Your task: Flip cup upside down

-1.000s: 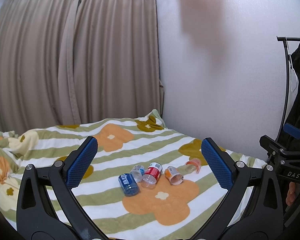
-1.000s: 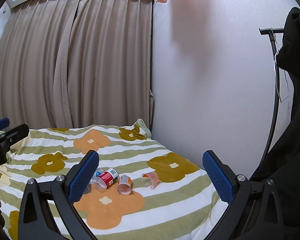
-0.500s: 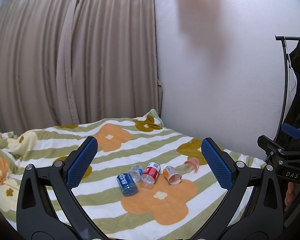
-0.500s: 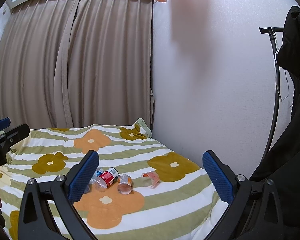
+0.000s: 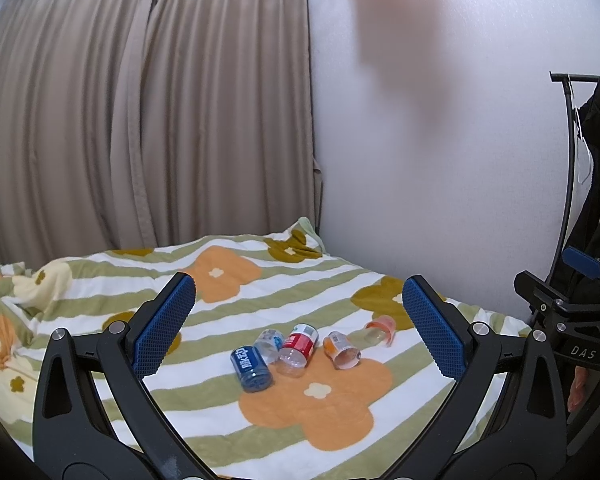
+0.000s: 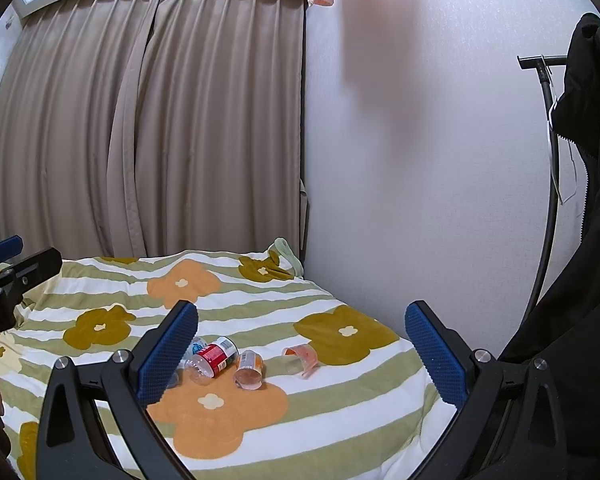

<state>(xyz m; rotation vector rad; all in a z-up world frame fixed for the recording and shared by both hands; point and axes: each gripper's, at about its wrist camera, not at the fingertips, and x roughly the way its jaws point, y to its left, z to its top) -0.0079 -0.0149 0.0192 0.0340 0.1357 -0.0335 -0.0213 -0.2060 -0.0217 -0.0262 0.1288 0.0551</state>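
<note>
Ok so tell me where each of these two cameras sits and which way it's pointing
Left wrist view: sits on the left gripper, looking forward and down over the bed toward the curtain and wall; its own two open fingers frame the cups, with the right gripper at the right edge.
Right wrist view: sits on the right gripper, facing the same way from further right; its open fingers show, with the left gripper at the left edge.
Shared: bed, cups, curtain, wall.

The bed cover (image 5: 300,432) has green and white stripes with orange and mustard flowers. The fingers (image 5: 164,324) carry blue pads. The curtain (image 5: 140,100) is taupe; the cup (image 5: 380,326) is pink-rimmed.
</note>
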